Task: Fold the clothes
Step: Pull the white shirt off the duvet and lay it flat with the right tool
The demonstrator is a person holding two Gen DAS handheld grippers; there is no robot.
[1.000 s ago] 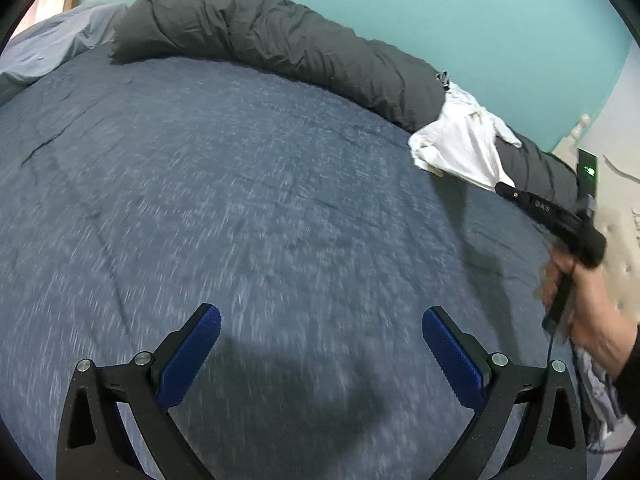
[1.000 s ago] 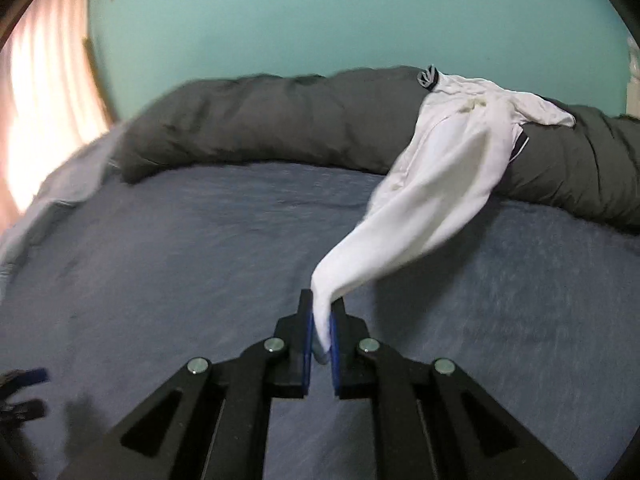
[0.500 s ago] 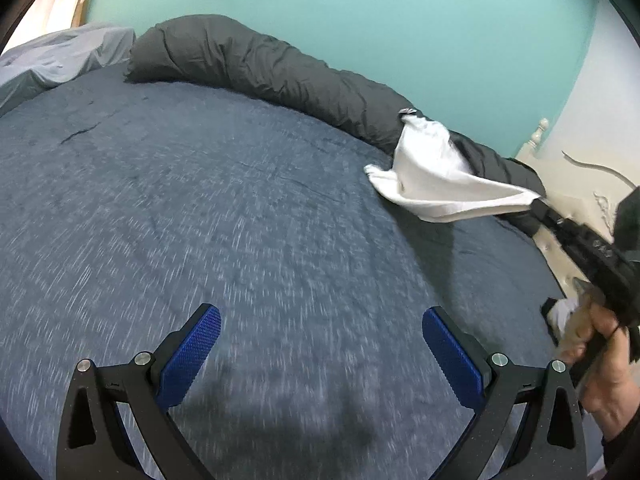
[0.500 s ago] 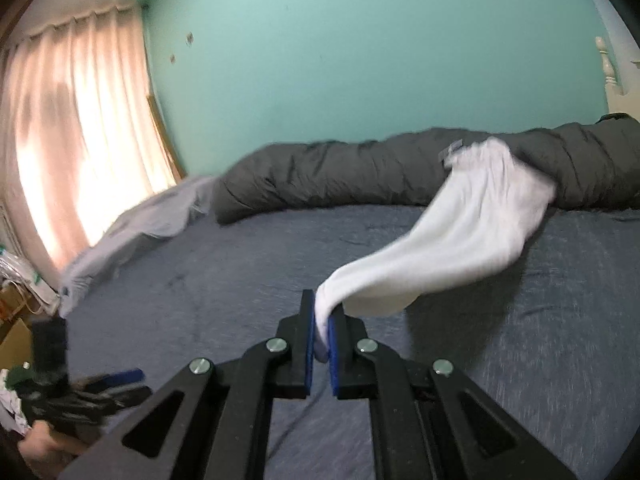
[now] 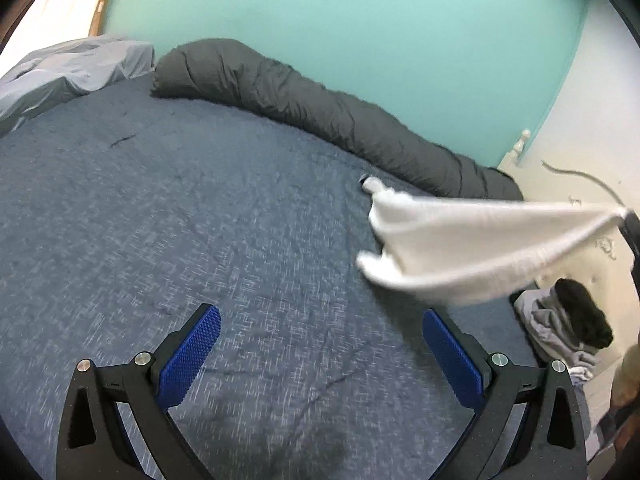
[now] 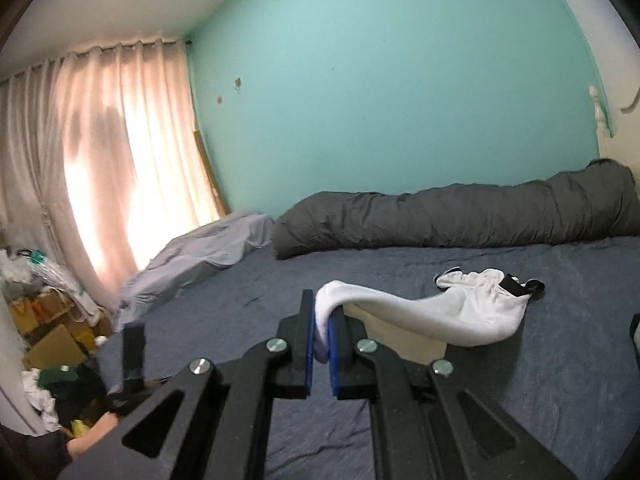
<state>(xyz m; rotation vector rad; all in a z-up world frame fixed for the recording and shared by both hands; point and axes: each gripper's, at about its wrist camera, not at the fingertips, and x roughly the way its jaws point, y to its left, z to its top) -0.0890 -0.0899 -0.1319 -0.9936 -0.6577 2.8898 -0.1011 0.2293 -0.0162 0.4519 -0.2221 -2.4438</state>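
A: Right wrist view. We see the right tongs (image 6: pixel 320 338) clamped on one end of the white garment (image 6: pixel 448 312); the blue pads (image 6: pixel 309 344) pinch the cloth between them. From the grip, the garment stretches out over the bed (image 6: pixel 520 400) toward the grey duvet roll (image 6: pixel 460 212), and its far end, with a dark trim, lies on the blue cover.

B: Left wrist view. We see the left tongs (image 5: pixel 320 354) spread wide with nothing between them, above the bed (image 5: pixel 160 220). The garment (image 5: pixel 460 248) stretches to the right of them, blurred, from the cover toward the frame's right edge.

A: Surroundings. A pile of clothes (image 5: pixel 568 324) sits at the bed's right edge; a curtain (image 6: pixel 100 160) hangs left of the teal wall (image 6: pixel 380 100).
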